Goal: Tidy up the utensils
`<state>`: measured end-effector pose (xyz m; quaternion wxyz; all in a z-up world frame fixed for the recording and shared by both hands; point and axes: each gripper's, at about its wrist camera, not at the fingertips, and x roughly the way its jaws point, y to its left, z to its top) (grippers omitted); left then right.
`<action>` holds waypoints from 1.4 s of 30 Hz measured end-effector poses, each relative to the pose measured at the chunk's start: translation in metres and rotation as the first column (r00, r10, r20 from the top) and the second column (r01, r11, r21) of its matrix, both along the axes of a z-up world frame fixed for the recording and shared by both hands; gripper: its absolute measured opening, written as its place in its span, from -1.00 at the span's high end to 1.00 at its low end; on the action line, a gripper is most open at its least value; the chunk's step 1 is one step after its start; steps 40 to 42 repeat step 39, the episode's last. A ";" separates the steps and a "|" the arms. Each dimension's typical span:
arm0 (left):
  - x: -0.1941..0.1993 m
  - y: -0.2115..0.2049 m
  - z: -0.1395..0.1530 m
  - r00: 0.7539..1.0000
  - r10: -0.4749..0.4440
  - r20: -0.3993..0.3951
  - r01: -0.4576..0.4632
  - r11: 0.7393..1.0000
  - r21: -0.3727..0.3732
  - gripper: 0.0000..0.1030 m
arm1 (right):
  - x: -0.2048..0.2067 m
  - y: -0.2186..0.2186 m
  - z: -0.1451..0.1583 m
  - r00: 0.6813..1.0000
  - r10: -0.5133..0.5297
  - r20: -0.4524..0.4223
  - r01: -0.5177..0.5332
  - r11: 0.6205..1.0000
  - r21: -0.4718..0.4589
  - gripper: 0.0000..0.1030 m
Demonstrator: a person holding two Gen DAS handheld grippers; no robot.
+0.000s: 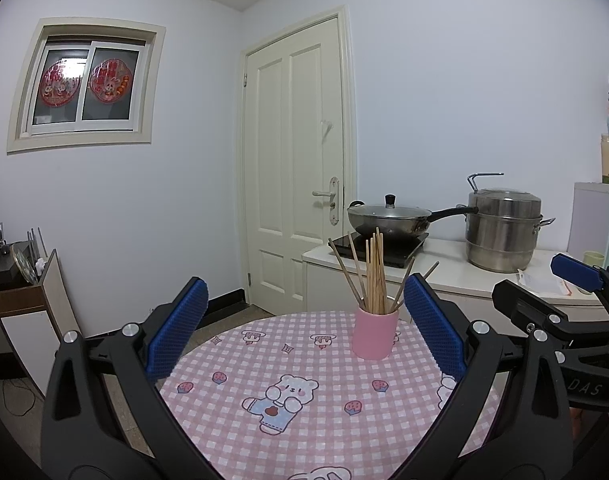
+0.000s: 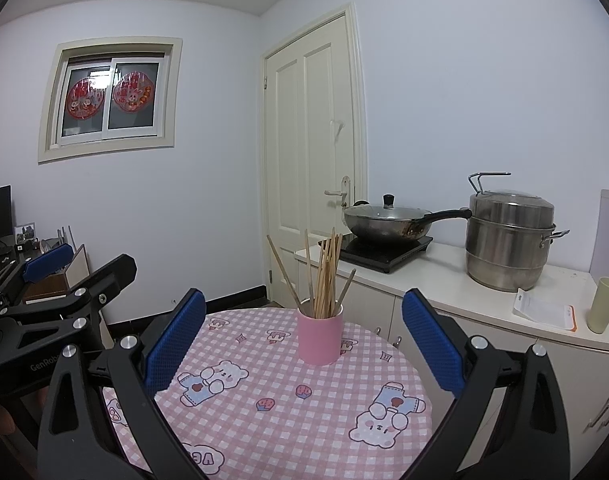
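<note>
**Chopsticks in a pink cup on a round table**

A smooth pink cylindrical cup [image 1: 375, 332] stands upright near the far edge of a round table [image 1: 304, 432] covered in pink checked cloth (cartoon bears). Thin wooden chopsticks [image 1: 374, 276] fan out of it. The left gripper [image 1: 304, 328] and right gripper [image 2: 303, 330], blue ridged pads, hover level above the near edge, both spread wide and empty.

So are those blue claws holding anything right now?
No. The left gripper and right gripper are both open and empty; the chopsticks stand in the pink cup.
</note>
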<state>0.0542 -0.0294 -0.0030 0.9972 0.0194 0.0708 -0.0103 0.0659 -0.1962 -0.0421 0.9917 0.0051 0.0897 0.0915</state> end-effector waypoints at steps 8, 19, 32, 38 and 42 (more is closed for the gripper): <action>0.005 0.001 -0.003 1.000 0.005 -0.009 -0.005 1.000 0.000 -0.88 | 0.007 0.001 -0.004 1.000 0.003 -0.012 -0.003 1.000 -0.001 -0.84; 0.015 0.004 -0.010 1.000 0.009 -0.023 -0.009 1.000 0.007 -0.88 | 0.018 0.004 -0.010 1.000 0.006 -0.029 -0.007 1.000 -0.009 -0.84; 0.040 0.012 -0.024 0.997 0.017 -0.073 -0.017 1.000 0.005 -0.88 | 0.040 0.012 -0.021 0.997 0.020 -0.072 -0.021 1.000 -0.010 -0.84; 0.052 0.017 -0.034 0.993 0.018 -0.113 -0.018 1.000 0.001 -0.88 | 0.052 0.016 -0.028 0.994 0.028 -0.103 -0.030 0.999 -0.018 -0.84; 0.053 0.017 -0.036 0.993 0.017 -0.118 -0.017 1.000 0.002 -0.88 | 0.054 0.017 -0.030 0.993 0.030 -0.112 -0.032 0.999 -0.019 -0.84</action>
